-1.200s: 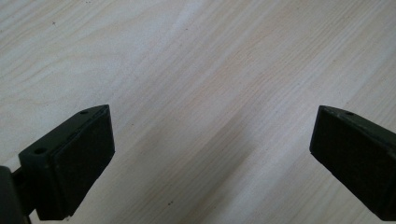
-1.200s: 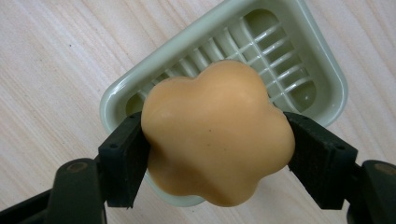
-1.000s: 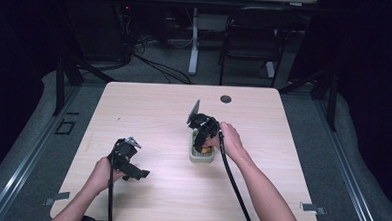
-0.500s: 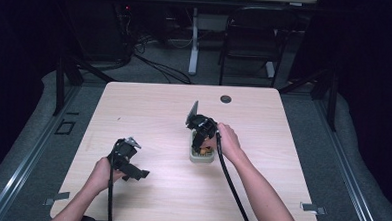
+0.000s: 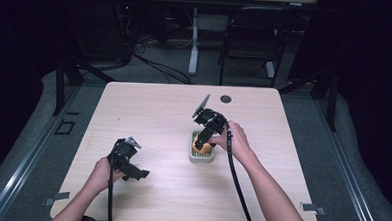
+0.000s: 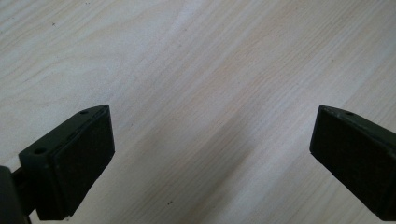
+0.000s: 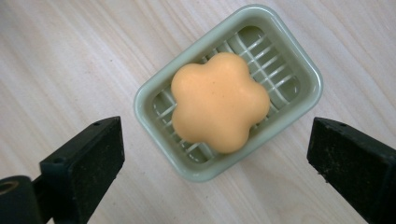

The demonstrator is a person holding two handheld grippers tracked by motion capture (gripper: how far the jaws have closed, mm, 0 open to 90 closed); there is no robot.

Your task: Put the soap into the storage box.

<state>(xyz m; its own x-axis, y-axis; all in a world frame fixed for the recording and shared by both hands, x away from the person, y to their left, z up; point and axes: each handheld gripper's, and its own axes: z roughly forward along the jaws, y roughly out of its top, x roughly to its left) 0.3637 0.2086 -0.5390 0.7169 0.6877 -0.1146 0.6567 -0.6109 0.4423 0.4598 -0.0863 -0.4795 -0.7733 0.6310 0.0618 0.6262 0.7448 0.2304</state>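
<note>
High view: overhead, facing forward over the whole desk (image 5: 149, 108); gripper views: close, looking down at its wood, the right sharing the soap dish (image 7: 299, 70).

Light falls from above onto the pale wooden table (image 5: 149, 108), leaving the surrounding room nearly black (the high view is soft and grainy). Both gripper views are bright and even, with a broad, soft shadow band across the wood grain (image 6: 219, 154).
</note>
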